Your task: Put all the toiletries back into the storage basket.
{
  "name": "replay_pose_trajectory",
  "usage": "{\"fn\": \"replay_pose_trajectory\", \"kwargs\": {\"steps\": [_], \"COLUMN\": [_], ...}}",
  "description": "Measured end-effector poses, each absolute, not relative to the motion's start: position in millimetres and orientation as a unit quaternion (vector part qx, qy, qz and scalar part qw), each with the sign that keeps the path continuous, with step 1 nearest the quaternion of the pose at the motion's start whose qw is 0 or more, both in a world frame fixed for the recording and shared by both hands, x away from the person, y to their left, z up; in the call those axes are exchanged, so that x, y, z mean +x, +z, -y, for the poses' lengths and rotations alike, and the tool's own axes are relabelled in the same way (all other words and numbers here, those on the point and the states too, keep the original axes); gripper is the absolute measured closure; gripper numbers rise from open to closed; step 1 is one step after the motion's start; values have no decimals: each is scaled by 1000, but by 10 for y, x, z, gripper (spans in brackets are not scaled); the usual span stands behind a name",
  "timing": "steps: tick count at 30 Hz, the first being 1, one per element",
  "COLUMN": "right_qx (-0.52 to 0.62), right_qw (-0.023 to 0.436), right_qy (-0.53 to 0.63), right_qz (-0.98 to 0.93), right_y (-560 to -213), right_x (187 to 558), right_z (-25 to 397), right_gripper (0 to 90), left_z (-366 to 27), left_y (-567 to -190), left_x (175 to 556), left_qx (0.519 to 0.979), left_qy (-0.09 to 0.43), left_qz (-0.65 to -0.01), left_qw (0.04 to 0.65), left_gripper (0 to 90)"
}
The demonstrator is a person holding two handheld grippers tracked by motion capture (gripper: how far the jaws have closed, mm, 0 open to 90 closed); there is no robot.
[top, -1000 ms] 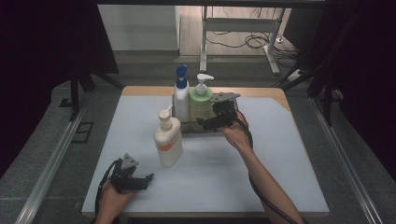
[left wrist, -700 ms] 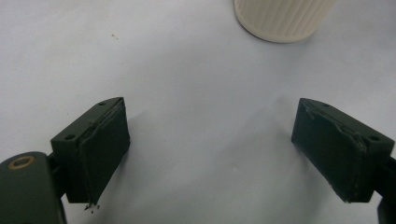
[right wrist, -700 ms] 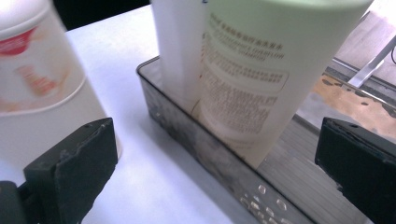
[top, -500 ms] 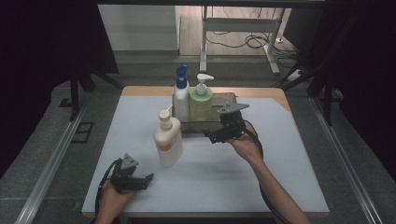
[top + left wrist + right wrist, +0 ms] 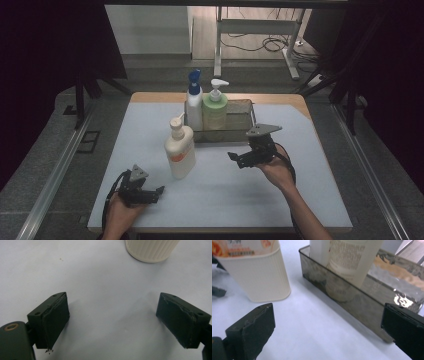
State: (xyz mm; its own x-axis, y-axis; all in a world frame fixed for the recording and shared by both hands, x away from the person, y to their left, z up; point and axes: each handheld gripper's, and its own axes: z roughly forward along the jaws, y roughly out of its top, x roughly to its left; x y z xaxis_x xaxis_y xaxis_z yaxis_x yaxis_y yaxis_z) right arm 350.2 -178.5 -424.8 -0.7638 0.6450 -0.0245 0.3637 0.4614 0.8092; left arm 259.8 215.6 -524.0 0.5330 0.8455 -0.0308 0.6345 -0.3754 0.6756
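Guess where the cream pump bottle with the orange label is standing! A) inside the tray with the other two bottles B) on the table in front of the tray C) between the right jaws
B: the cream pump bottle stands on the table, outside the tray.

On the counter (image 5: 300, 200), a tray (image 5: 241, 116) at the back holds two pump bottles (image 5: 215, 107) side by side — a third bottle (image 5: 180, 152) stands before its left end, outside it.
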Motion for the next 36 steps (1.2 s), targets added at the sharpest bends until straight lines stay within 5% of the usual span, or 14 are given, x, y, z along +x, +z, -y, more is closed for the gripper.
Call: {"fn": "replay_pose_trajectory", "kwargs": {"steps": [36], "right_qx": [349], "right_qw": [153], "right_qy": [373], "right_qz": [-846], "right_y": [-5060], "right_x": [2900], "right_z": [2313], "right_gripper": [19], "left_z": [-2154], "left_y": [-5240], "left_x": [2597], "left_qx": [813], "left_qy": [163], "left_qz": [-456], "left_qw": [324], "left_gripper": [109]}}
